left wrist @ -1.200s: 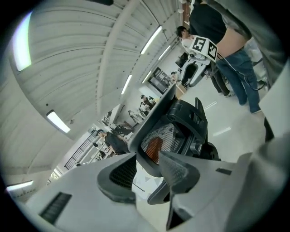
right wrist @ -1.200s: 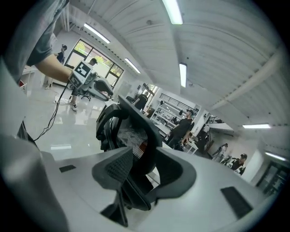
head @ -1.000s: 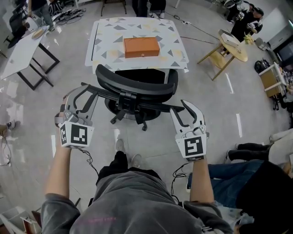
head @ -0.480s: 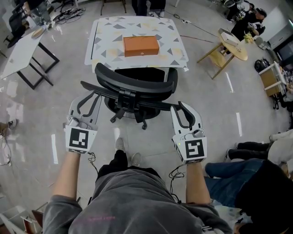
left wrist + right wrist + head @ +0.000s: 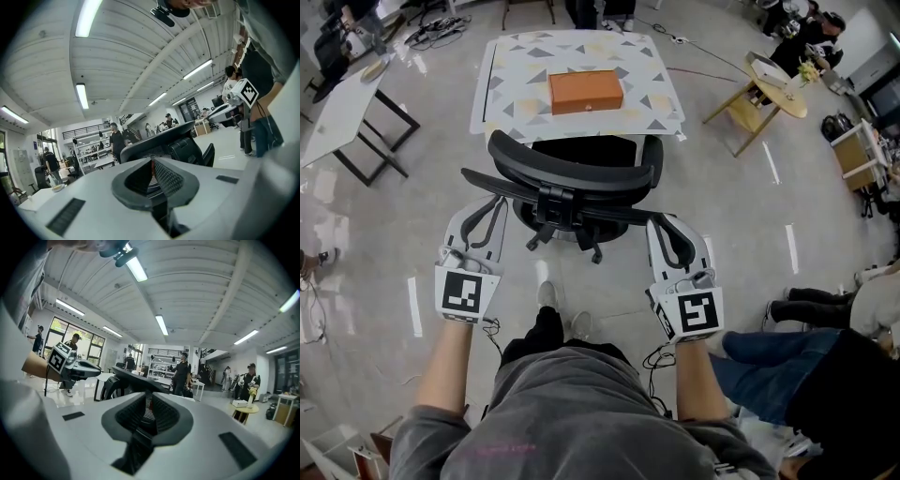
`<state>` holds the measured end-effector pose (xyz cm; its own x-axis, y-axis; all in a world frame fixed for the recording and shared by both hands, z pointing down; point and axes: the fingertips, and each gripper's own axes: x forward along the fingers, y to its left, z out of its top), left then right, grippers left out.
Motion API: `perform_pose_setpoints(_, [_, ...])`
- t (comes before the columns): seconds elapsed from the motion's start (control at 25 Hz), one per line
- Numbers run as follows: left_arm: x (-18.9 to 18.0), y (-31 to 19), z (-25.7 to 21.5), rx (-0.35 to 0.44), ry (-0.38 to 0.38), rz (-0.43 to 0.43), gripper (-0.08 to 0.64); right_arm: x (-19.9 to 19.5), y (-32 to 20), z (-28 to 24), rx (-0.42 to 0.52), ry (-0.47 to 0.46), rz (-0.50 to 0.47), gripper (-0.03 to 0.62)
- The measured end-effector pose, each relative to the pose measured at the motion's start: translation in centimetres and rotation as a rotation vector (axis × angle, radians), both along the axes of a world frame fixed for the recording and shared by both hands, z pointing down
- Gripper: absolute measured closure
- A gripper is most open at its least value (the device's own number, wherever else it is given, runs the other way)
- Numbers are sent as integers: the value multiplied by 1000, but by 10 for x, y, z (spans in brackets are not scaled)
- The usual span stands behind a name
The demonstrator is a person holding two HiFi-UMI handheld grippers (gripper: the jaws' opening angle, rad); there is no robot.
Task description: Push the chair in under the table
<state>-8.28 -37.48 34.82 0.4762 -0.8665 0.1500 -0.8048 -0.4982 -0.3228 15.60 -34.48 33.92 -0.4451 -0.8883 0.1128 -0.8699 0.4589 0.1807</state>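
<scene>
Standing with its back toward the person, the black chair (image 5: pixel 572 178) is on the grey floor (image 5: pixel 741 216) just in front of the table (image 5: pixel 511 108). Its seat reaches the near edge of the patterned table top. An orange box (image 5: pixel 586 91) lies in the middle of this table.

The left gripper (image 5: pixel 495 201) is at the left end of the chair's back, with its tips just beside the left armrest; whether they touch it I cannot tell. Its jaws have just been closing and now stand together, with nothing between them. The right gripper (image 5: pixel 661 222) is at the other end, with its tips just beside the right armrest. Its jaws have also just been closing and leave only a thin slit with nothing in it.

In each gripper view the chair's back rises just beyond the jaws.

Farther out, a white table (image 5: pixel 342 108) stands at the left and a round wooden table (image 5: pixel 773 89) at the right.
</scene>
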Motion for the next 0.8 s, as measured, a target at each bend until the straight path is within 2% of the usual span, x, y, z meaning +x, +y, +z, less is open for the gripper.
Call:
perform_pose_setpoints(0.52, [4,1,22,-87,69,-1,558,-4,-7,9,-38,-58,-13,566])
perform_pose_setpoints(0.8, [3,-2,22,-85,71,-5,558,-6,-10,12,-48,-70,-21,580])
